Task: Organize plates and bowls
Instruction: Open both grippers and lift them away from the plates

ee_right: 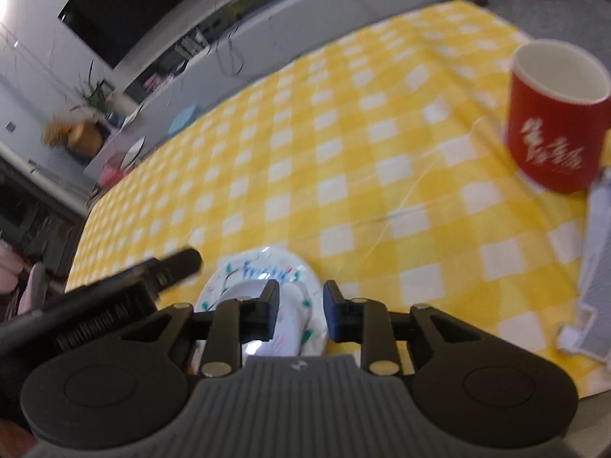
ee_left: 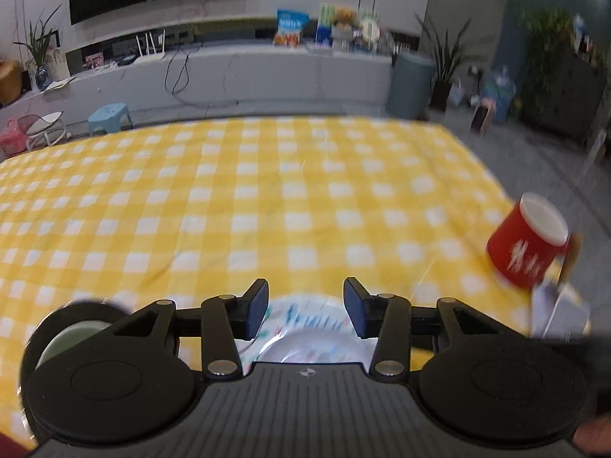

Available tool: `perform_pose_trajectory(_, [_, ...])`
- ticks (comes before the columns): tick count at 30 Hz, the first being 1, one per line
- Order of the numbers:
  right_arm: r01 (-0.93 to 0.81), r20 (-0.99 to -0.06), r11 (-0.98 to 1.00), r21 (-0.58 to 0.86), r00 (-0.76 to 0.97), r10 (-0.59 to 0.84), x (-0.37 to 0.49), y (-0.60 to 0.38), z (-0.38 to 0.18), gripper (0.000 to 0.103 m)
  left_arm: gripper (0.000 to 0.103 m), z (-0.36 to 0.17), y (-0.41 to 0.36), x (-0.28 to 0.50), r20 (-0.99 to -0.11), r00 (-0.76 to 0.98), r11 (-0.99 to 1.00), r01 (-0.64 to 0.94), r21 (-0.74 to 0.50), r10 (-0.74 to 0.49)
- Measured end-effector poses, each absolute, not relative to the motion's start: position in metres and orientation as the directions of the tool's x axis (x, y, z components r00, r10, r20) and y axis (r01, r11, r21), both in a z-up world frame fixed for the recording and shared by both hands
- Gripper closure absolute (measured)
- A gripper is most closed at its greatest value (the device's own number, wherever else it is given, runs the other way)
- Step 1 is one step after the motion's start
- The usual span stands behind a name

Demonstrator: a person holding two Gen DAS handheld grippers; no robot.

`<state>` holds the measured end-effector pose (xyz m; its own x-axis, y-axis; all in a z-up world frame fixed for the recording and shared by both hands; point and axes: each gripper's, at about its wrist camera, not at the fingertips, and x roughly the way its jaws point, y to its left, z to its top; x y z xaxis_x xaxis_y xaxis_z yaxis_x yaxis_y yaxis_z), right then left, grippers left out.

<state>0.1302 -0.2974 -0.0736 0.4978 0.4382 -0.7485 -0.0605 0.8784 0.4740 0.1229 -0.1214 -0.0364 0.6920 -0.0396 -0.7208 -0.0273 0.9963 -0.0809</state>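
resting on yellow checks, white plate [ee_right: 263, 278], coloured lettering, blurred

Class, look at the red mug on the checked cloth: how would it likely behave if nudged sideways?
The red mug looks rigid and glazed, so probably heavy for its size and slippery. Standing upright and fairly tall, it may tip rather than slide, since the yellow checked cloth could drag or bunch under it.

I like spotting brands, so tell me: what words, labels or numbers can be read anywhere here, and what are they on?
Nothing reads cleanly.
Red cup: white brush-style characters, too blurred to read.
Patterned plate: blue lettering on the rim, possibly starting "Fr", otherwise unreadable.
Blue snack bag on the far counter: pale print, too small and blurred.
Green and white packages beside it: print unreadable.
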Motion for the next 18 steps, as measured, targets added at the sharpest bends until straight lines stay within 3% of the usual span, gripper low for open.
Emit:
perform_pose_trajectory(7, [0.019,-0.729,0.863,0.504,0.545,0.414,0.134,-0.319,-0.07,0.078,0.05,-0.014,-0.129,0.157,-0.667,0.742,0.979,-0.074,-0.187,-0.071])
perform_pose_trajectory(18, [0.069,-0.718,0.869,0.49,0.597,0.358,0.135,-0.343,-0.066,0.078,0.049,-0.036,-0.148,0.191,-0.647,0.759,0.973,-0.089,-0.211,-0.071])
